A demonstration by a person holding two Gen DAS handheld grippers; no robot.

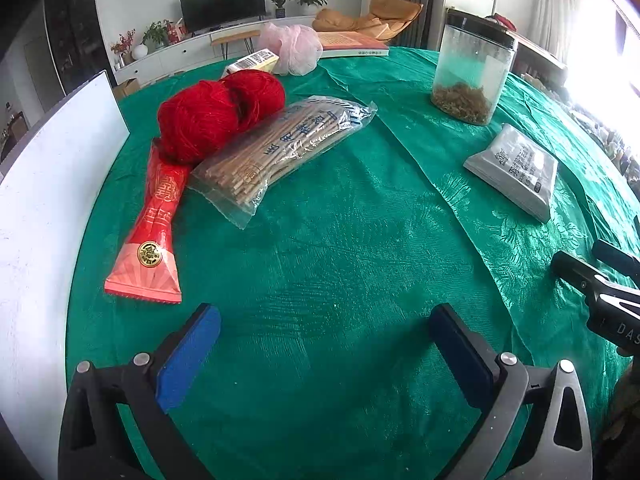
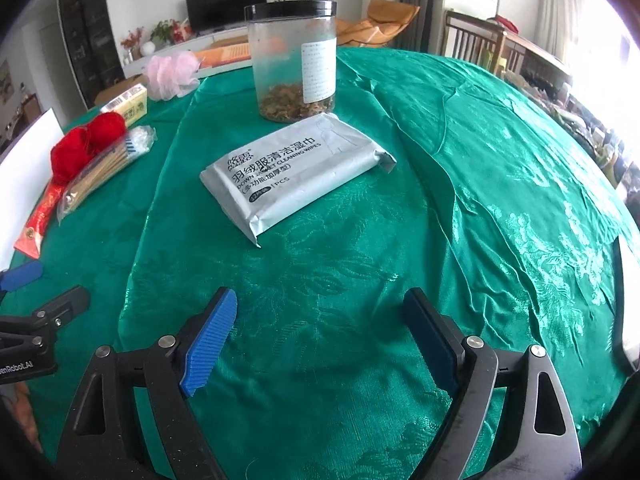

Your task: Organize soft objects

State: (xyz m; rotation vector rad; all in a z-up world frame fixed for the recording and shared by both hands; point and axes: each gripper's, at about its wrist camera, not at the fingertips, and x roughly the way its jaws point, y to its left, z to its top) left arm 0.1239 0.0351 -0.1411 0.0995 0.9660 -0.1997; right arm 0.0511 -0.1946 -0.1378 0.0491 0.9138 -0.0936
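The left gripper (image 1: 324, 338) and the right gripper (image 2: 320, 328) both hang spread wide over the green-clothed table (image 1: 340, 240), with nothing between their blue pads. Ahead of the right one lies a silver wipes pack (image 2: 292, 172), just before a clear jar (image 2: 294, 64). Toward the table's left edge, red yarn (image 1: 212, 116) rests against a bagged bundle of sticks (image 1: 280, 148) and a red packet (image 1: 154, 224); a pink mesh puff (image 1: 292, 48) sits at the far edge.

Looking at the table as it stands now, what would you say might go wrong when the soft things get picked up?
1. The red yarn touches the chopstick bag and lies on the red packet; lifting it may drag either.
2. The wipes pack lies against the jar; a clumsy grab might knock the jar over.
3. The tablecloth is creased and could bunch under the open right gripper.
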